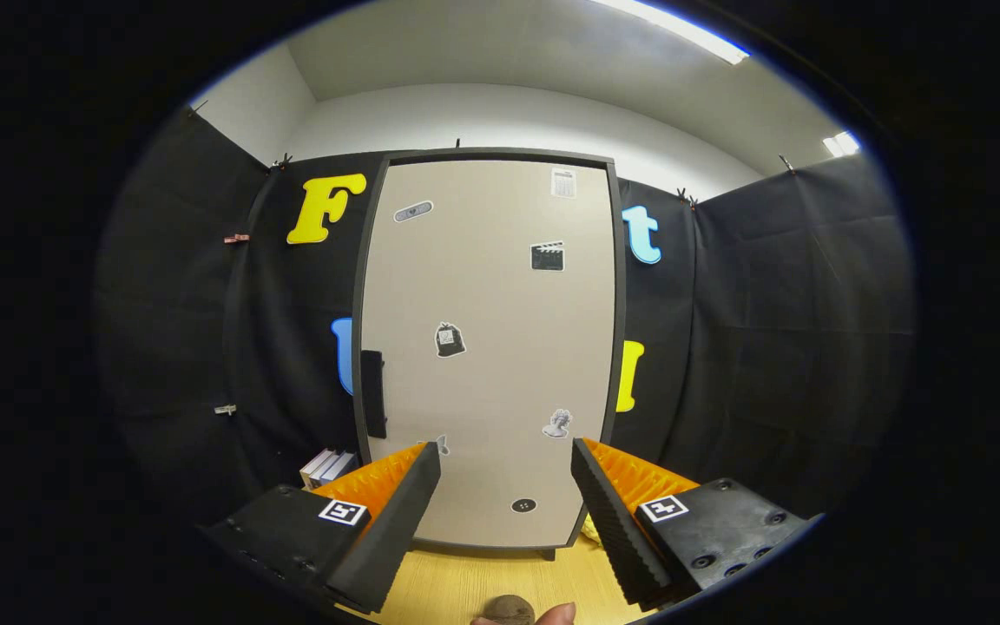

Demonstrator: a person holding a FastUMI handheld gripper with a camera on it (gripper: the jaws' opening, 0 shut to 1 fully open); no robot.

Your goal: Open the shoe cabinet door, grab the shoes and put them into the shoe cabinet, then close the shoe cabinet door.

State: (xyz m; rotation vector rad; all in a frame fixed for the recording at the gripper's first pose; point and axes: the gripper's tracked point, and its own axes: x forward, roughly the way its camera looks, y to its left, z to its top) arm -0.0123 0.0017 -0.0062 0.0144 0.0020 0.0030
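Around me the booth is hung with black cloth under a white ceiling, and the floor (465,590) below me is pale wood. Straight ahead, beyond my fingers, stands the shoe cabinet (490,347), tall, with a dark frame and a beige door (483,286). The door is closed, flat in its frame, and its dark handle (372,392) sits on the door's left edge, about at middle height. My gripper (506,486) hangs in front of the lower part of the door, well apart from it; the two fingers are spread wide with nothing between them, so I grasp nothing. I judge that the task is at its very start: the door is not yet opened, no shoe is taken, and closing comes last. Something small and yellow (588,525) lies at the foot of the cabinet behind my right finger; I cannot tell what it is. Some books (326,467) lie left of the cabinet. On the door there are several small stickers (547,256), and one pale label (562,182) near the top, but its writing is too small to read.
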